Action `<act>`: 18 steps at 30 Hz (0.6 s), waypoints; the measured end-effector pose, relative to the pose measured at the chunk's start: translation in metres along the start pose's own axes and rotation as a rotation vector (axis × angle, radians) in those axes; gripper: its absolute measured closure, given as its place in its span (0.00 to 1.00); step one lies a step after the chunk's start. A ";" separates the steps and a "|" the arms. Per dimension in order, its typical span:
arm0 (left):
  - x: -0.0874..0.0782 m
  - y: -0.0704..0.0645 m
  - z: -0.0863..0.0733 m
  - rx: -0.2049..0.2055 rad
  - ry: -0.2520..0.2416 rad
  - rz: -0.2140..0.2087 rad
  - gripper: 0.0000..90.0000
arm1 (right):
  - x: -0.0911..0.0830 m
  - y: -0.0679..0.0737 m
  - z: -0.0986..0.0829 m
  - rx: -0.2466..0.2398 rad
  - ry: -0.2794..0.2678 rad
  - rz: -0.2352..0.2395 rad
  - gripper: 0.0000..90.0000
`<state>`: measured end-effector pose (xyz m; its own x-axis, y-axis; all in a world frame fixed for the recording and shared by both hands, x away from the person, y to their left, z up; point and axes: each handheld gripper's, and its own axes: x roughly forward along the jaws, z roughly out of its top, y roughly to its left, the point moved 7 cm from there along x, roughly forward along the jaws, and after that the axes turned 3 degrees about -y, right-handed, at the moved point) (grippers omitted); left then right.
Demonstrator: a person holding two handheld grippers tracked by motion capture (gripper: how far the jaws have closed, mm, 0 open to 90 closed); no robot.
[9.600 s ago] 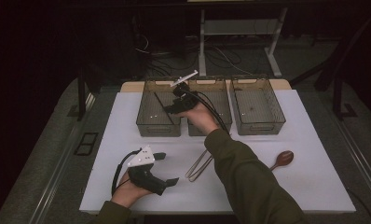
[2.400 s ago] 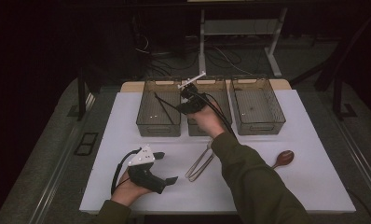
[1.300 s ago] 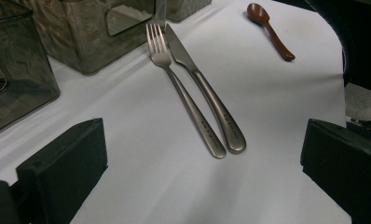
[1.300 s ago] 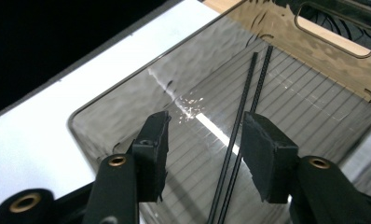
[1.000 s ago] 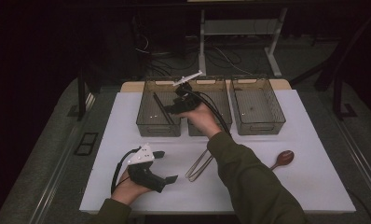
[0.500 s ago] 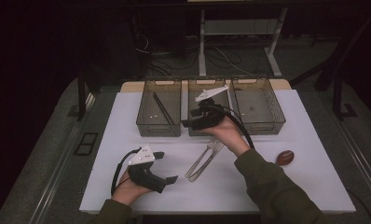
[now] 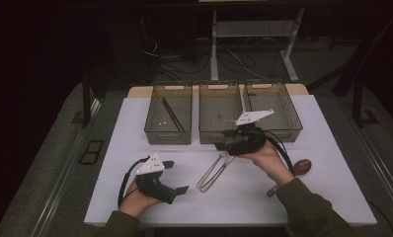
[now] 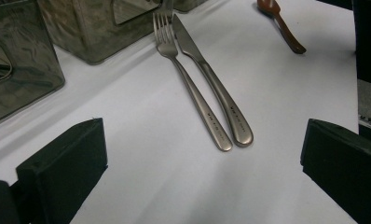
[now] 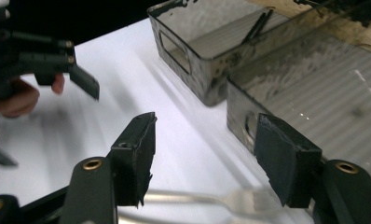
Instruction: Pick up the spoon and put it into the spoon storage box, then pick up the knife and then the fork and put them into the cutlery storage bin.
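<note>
Right gripper (image 7: 223, 146), black with a grey three-cornered plate on top, held above the white table top (image 7: 135, 128) just in front of the middle one of three smoky translucent plastic bins (image 7: 220, 112). Jaws parted wide in the right gripper view (image 9: 204, 161), nothing between the pads. Directly below the gap, a brushed-steel fork (image 9: 211, 199), tines toward the right-hand pad, blurred. Beyond the jaw tips, the near wall of the middle bin and, farther off, the left smoky bin (image 9: 207, 51) with a thin dark stick lying slanted inside (image 9: 258, 21). Off to the far left of those jaws, the other hand with its black gripper (image 9: 44, 60).

Left gripper (image 7: 177, 180) resting low near the front edge of the table, well apart from the right one. Jaws spread wide in the left gripper view (image 8: 202, 163), empty, bare white surface between them. Straight ahead of the tips, the steel fork (image 8: 190, 79) and a brushed-steel table knife (image 8: 216, 88) lying side by side, handles toward the jaws and touching at their ends, heads pointing away toward the bins. Farther out and to the right of the jaws, a reddish-brown wooden spoon (image 8: 281, 23). To the front left, the corner of a smoky bin (image 8: 20, 70).

From above, fork and knife (image 7: 212, 173) between the two grippers, heads under the right gripper; wooden spoon (image 7: 295, 170) just beside the right forearm; third bin (image 7: 276, 111) beyond the right hand.
</note>
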<state>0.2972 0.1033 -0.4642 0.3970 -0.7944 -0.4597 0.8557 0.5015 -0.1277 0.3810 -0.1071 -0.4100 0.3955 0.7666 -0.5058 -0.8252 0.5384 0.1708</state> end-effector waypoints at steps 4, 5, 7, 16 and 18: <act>-0.001 0.001 0.000 -0.004 -0.004 0.008 0.00 | -0.019 -0.002 -0.012 0.002 -0.019 -0.007 0.41; -0.002 0.001 0.001 -0.002 -0.003 0.010 0.00 | -0.023 -0.002 -0.015 0.003 -0.021 -0.013 0.41; -0.002 0.001 0.000 0.005 -0.004 0.009 0.00 | -0.032 -0.003 -0.020 0.006 -0.026 -0.016 0.41; -0.003 0.000 0.000 -0.001 -0.005 0.008 0.00 | -0.064 -0.006 -0.048 0.019 -0.025 -0.052 0.40; -0.003 0.001 0.000 -0.003 -0.004 0.009 0.00 | -0.071 -0.008 -0.055 0.029 -0.023 -0.062 0.41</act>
<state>0.2965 0.1059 -0.4631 0.4058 -0.7915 -0.4570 0.8512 0.5094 -0.1265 0.3373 -0.1853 -0.4220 0.4546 0.7391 -0.4970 -0.7869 0.5947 0.1646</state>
